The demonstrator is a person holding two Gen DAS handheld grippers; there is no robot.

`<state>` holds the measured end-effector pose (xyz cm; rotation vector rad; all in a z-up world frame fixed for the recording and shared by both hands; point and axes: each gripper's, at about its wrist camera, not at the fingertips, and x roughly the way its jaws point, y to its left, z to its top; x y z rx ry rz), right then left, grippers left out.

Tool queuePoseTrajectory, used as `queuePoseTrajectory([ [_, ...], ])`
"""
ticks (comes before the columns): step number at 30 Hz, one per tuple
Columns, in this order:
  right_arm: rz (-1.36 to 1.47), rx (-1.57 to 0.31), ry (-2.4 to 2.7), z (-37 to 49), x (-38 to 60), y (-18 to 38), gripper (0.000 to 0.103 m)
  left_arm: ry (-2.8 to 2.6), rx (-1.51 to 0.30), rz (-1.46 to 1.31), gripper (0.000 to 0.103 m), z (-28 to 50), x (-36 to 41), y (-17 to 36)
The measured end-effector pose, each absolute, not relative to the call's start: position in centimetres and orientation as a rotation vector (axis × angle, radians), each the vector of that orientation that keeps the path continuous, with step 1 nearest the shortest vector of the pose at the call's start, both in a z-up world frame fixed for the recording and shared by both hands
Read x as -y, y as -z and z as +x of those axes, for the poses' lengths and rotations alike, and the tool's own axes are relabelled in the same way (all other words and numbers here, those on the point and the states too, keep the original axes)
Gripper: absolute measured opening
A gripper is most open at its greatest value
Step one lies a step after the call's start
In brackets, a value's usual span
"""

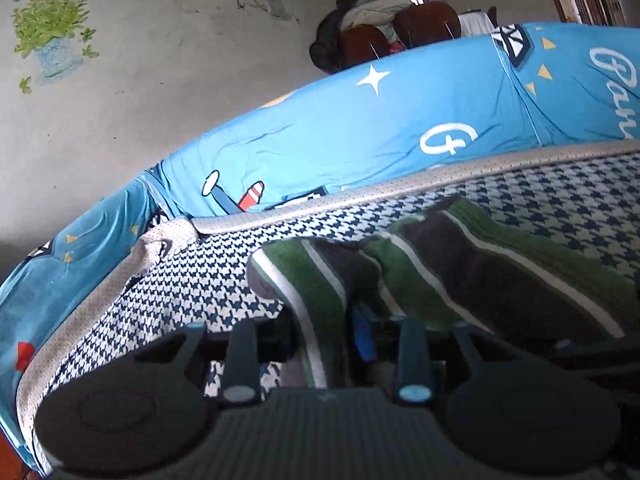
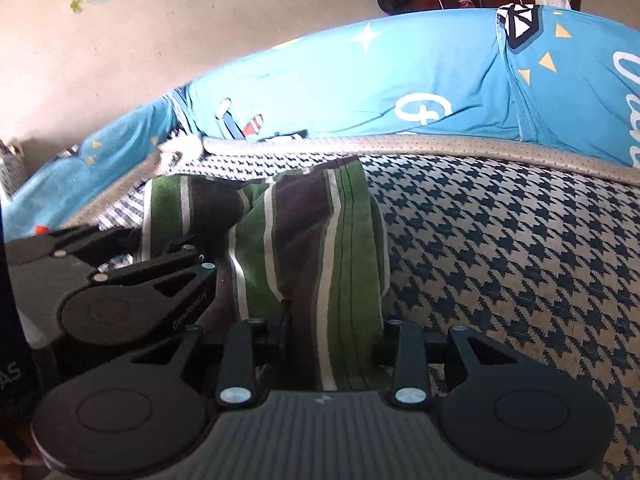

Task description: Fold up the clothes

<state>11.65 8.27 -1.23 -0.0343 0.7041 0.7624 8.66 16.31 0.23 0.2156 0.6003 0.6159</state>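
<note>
Right wrist view: my right gripper (image 2: pixel 326 344) is pinching the near edge of the green striped garment (image 2: pixel 304 240), its fingers pressed into the folded cloth. My left gripper (image 1: pixel 336 340) is clamping the same garment just beside it, and its black body is showing at the right view's left side. The garment is lying bunched on the houndstooth mat (image 2: pixel 500 248), touching it. Open mat is stretching away to the right, ending at the beige piped border (image 2: pixel 440 148) and the blue bedding (image 2: pixel 360 92) behind.
</note>
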Motion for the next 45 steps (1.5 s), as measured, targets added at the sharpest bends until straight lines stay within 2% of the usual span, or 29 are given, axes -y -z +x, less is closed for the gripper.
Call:
queuePoseTrajectory([
  [2, -0.056, -0.696, -0.748, 11.6, -8.2, 1.4, 0.043, -0.673, -0.597, 0.162, 0.064, 8.5, -17.9, -0.5],
  [4, -0.068, -0.688, -0.734, 11.7, -8.1, 1.3, 0.050, -0.725, -0.589, 0.099, 0.067, 8.0, -19.7, -1.2],
  [8, -0.064, -0.679, -0.714, 11.7, -7.6, 0.8, 0.055, -0.828, -0.576, -0.016, 0.069, 6.8, -23.1, -2.2],
  [14, -0.055, -0.666, -0.686, 11.8, -6.9, 0.1, 0.057, -0.845, -0.593, -0.256, 0.070, 5.0, -26.4, -1.8],
  [23, 0.008, -0.592, -0.726, 11.8, -6.2, -2.0, 0.056, -0.769, -0.584, -0.195, 0.070, 6.2, -24.2, -2.0],
  [25, -0.007, -0.578, -0.767, 11.3, -6.7, -2.1, 0.049, -0.770, -0.591, -0.187, 0.070, 6.5, -24.3, -1.8],
  [28, -0.040, -0.575, -0.828, 10.6, -7.5, -1.8, 0.048, -0.811, -0.607, -0.204, 0.070, 6.4, -25.6, -1.2],
  [38, -0.087, -0.620, -0.789, 11.7, -8.0, 0.2, 0.046, -0.852, -0.685, -0.248, 0.070, 6.5, -28.6, 2.0],
  [45, -0.064, -0.631, -0.782, 11.8, -7.7, -0.3, 0.046, -0.862, -0.634, -0.260, 0.070, 6.0, -28.4, 0.2],
])
